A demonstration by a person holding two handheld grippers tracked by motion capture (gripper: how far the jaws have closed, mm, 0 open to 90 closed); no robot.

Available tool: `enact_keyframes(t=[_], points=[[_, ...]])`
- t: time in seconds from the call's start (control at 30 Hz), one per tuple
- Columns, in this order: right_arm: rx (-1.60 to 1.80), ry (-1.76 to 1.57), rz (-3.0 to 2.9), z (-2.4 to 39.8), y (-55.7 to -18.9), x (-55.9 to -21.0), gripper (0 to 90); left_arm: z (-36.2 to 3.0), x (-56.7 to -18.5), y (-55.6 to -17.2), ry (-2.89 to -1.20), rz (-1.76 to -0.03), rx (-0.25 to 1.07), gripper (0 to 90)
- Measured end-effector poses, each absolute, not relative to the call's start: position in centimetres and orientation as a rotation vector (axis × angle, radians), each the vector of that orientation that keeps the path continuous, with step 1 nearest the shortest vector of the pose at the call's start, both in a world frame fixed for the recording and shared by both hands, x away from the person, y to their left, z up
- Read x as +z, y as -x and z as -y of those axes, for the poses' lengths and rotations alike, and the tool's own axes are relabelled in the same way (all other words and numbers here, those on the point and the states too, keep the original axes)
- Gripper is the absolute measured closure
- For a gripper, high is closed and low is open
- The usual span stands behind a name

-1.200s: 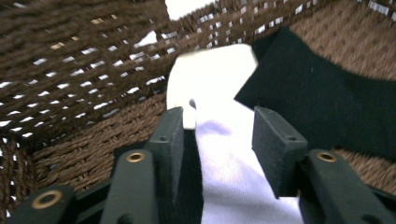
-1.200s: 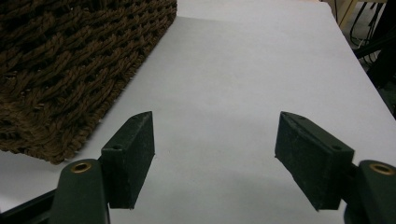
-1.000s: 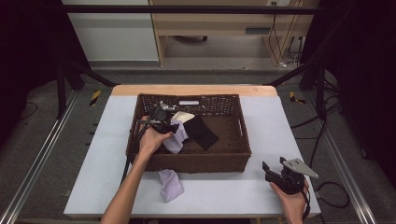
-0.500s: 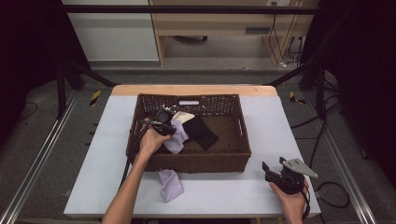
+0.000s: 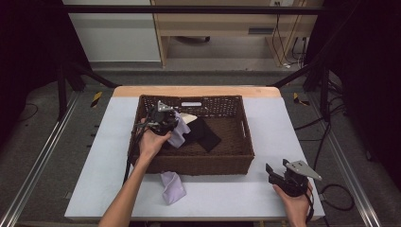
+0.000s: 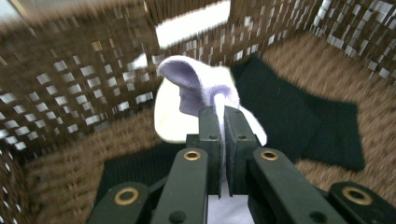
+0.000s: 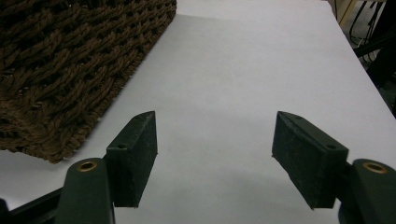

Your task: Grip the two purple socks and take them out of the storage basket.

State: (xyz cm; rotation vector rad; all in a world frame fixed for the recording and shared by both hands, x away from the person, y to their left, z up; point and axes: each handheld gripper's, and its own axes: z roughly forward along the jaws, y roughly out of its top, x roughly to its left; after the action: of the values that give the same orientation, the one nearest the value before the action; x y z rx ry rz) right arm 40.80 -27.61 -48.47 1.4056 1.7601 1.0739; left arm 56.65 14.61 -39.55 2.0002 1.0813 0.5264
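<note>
- white counter (image 5: 227, 194) carried a brown wicker basket (image 5: 198, 163).
- left gripper (image 5: 163, 120) was inside it, jaws clamped on a lavender cloth (image 6: 196, 84) above black cloth (image 6: 299, 121).
- right gripper (image 5: 288, 177) rested beside the basket, jaws apart and just narrowing, nothing between.

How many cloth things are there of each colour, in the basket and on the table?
Lavender cloth pieces: 2, one pinched in the left gripper over the basket, namely the held lavender cloth, and one lavender cloth on the table in front of the basket.
Black cloth pieces: 1, the black cloth in the basket.
Cream cloth pieces: 1, the cream cloth in the basket.
Total: 4
</note>
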Motion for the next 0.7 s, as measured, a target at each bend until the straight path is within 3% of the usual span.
enact_keyframes(t=[0.23, 0.7], points=[[1.074, -1.406, -1.760, 27.6, -40.8, -48.5, 31.9, -15.9, -37.5, -55.9, -1.827, -1.024, 0.586, 86.1], [1.070, -1.404, -1.758, 27.6, -40.8, -48.5, 31.8, -17.9, -33.1, -52.5, -1.700, -0.919, 0.594, 86.1]])
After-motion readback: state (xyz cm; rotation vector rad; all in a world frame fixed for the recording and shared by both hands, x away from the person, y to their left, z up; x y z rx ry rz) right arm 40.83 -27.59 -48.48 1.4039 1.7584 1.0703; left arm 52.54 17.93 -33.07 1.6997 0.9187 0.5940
